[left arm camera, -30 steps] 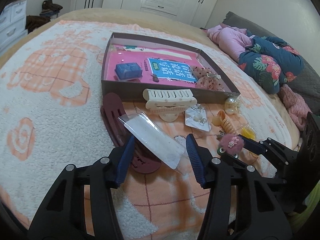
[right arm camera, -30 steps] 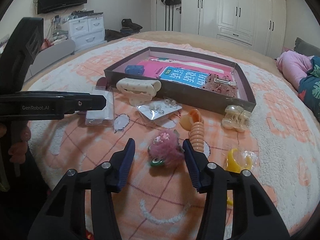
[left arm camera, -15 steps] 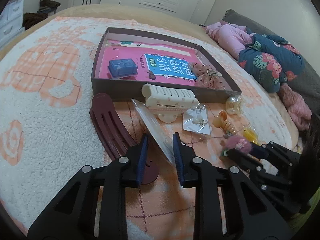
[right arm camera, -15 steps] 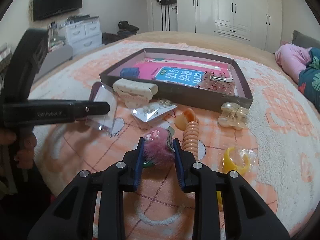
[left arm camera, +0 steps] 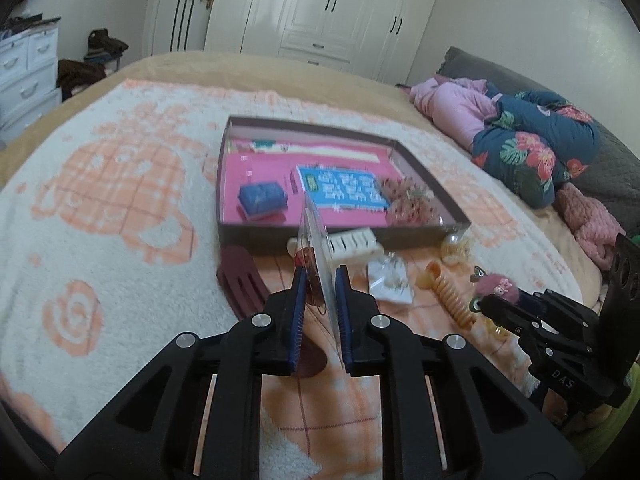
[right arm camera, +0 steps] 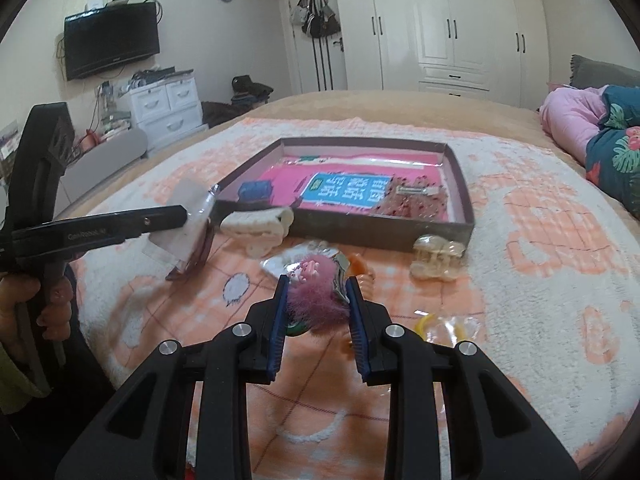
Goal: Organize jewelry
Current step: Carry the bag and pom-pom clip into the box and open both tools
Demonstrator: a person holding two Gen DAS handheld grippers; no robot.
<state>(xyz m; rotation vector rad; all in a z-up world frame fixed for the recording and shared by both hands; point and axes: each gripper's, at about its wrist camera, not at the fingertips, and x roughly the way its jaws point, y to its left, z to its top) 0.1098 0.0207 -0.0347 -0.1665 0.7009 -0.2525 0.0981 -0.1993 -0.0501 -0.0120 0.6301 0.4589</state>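
Both hands are loaded and lifted, so this looks like the carrying step: two pieces on their way to the shallow box (left arm camera: 424,236) that sits on the bed's fleecy blanket (left arm camera: 100,208).

The left gripper (left arm camera: 320,316) has its jaws drawn narrow on a clear plastic packet (left arm camera: 316,248), which stands on edge between the pads, raised off the blanket and just short of the box's near wall. Something reddish shows inside the packet, though the blur keeps me from saying what it is.

The right gripper (right arm camera: 318,312) has its jaws pressed in on a pink fluffy hair tie (right arm camera: 316,294), its fur bulging out between the pads, hovering above the scattered pieces in front of the box.

Left on the blanket are a cream claw clip (right arm camera: 260,224), a dark red comb clip (left arm camera: 240,284), an orange spiral clip (left arm camera: 448,292), a clear claw clip (right arm camera: 438,254) and a yellow piece (right arm camera: 426,324).

Next, I'd judge, each hand needs to travel forward over the near wall, clear it with the load hanging below the pads, and let go over a bare patch of the pink lining, away from the blue case (left arm camera: 262,198) and the dotted bow (right arm camera: 412,200) already inside.
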